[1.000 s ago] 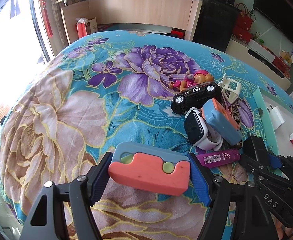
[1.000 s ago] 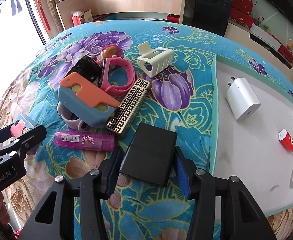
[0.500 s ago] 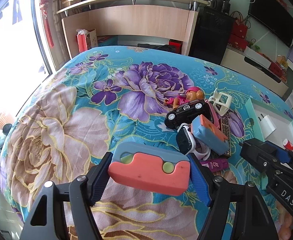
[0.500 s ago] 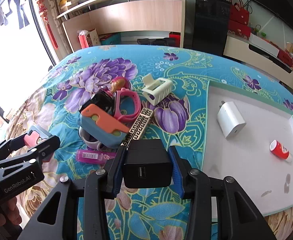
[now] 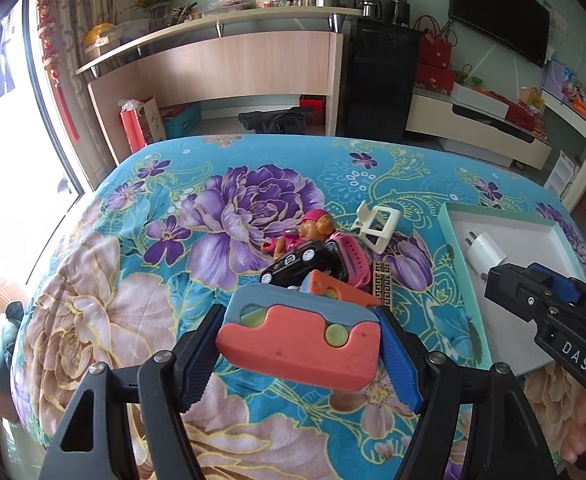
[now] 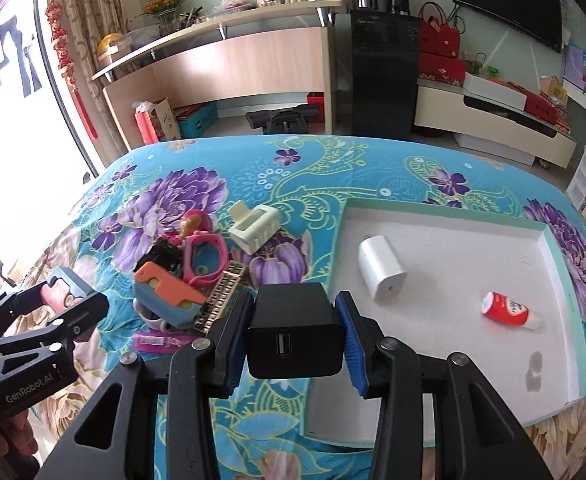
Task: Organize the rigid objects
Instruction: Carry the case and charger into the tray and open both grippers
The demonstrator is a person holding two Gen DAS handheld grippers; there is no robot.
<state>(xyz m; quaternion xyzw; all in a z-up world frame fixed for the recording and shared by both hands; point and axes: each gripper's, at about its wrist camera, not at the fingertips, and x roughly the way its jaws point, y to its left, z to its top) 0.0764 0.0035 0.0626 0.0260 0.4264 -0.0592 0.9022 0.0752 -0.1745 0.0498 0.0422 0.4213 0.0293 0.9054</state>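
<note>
A heap of small things is lying on the flowered bedspread (image 6: 301,176): a black toy car (image 5: 301,266), a pink watch band (image 6: 207,256), a second orange-and-blue block (image 6: 165,288), a patterned bar (image 6: 221,300), a purple lighter (image 6: 161,340) and a cream clip (image 6: 255,228). The white-bottomed tray (image 6: 549,252), just right of the heap, is holding a white plug (image 6: 381,272) and a small red tube (image 6: 507,308) (well apart from each other).

The left gripper (image 5: 299,354) is clenching a coral-and-grey block (image 5: 299,340) with two green dots, raised above the bedspread. The right gripper (image 6: 293,336), whose jaws have just been closing, is grasping a black charger (image 6: 293,332), USB port facing the camera, beside the tray's near left edge. Most of the tray floor is lying open.
</note>
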